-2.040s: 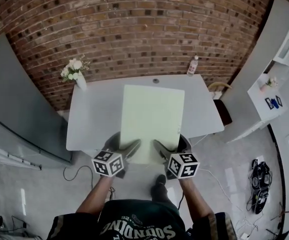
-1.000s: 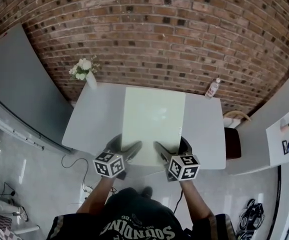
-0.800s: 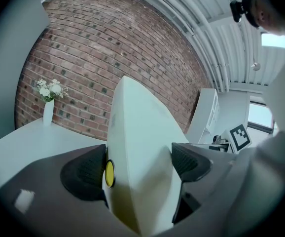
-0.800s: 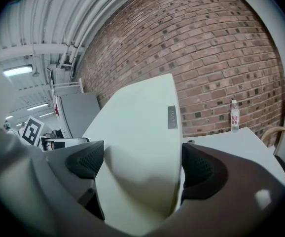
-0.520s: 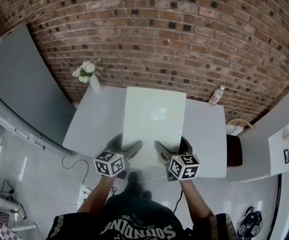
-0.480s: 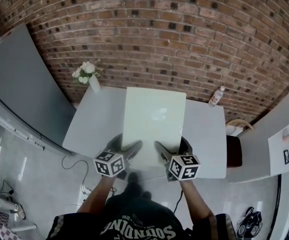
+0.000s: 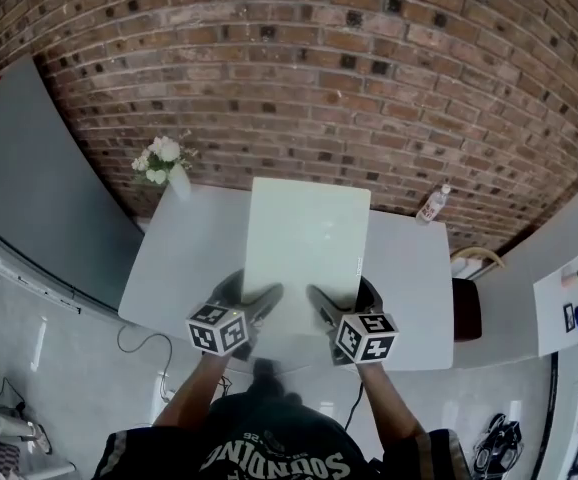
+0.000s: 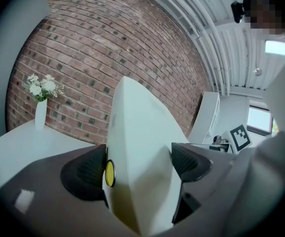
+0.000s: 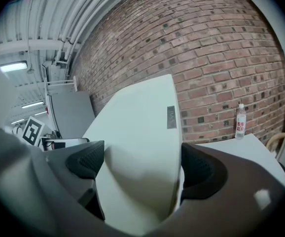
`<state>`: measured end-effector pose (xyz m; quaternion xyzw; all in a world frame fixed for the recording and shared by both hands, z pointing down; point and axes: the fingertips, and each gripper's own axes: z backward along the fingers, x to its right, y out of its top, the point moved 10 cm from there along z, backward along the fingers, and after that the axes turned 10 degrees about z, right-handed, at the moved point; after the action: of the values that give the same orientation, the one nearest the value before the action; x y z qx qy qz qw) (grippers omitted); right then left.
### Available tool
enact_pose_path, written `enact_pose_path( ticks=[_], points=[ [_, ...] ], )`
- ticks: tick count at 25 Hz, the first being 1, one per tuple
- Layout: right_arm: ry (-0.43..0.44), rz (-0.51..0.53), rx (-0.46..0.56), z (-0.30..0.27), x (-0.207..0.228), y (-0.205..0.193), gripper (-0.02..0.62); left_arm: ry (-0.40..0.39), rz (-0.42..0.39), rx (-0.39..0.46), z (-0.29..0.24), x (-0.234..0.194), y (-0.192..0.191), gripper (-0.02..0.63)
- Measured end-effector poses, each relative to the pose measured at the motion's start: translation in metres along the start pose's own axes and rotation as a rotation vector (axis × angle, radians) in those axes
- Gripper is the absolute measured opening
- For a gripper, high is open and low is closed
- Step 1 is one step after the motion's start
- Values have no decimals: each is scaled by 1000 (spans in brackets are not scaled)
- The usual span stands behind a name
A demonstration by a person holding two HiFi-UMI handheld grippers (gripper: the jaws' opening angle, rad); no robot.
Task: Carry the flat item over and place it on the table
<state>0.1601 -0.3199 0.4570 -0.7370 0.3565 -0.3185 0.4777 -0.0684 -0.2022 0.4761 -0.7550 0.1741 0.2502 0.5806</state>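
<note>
A pale yellow-green flat board [image 7: 304, 253] is held level above the white table [image 7: 184, 263], its far edge reaching toward the brick wall. My left gripper [image 7: 259, 303] is shut on the flat board at its near left corner, and my right gripper [image 7: 321, 305] is shut on its near right corner. In the left gripper view the flat board [image 8: 140, 167] fills the space between the dark pads [image 8: 86, 172]. The right gripper view shows the flat board [image 9: 140, 147] pinched between both pads [image 9: 199, 169], a small grey label on its edge.
A white vase of flowers [image 7: 164, 163] stands at the table's far left corner. A water bottle [image 7: 431, 204] stands at the far right corner. A grey panel [image 7: 39, 188] leans at the left, a dark chair [image 7: 466, 303] sits right of the table.
The view has shifted closer to the table over two seconds, and the board now hangs over its middle. Both grippers have kept their hold on the board's near corners.
</note>
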Motion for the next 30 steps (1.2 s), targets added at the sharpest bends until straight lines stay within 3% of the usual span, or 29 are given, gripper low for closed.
enact_pose_path(
  ticks=[16, 30],
  points=[
    [-97, -37, -31, -74, 12, 21, 483, -68, 14, -74, -61, -64, 47, 422],
    [-62, -16, -42, -95, 40, 34, 479, -40, 39, -53, -87, -67, 54, 420]
  ],
)
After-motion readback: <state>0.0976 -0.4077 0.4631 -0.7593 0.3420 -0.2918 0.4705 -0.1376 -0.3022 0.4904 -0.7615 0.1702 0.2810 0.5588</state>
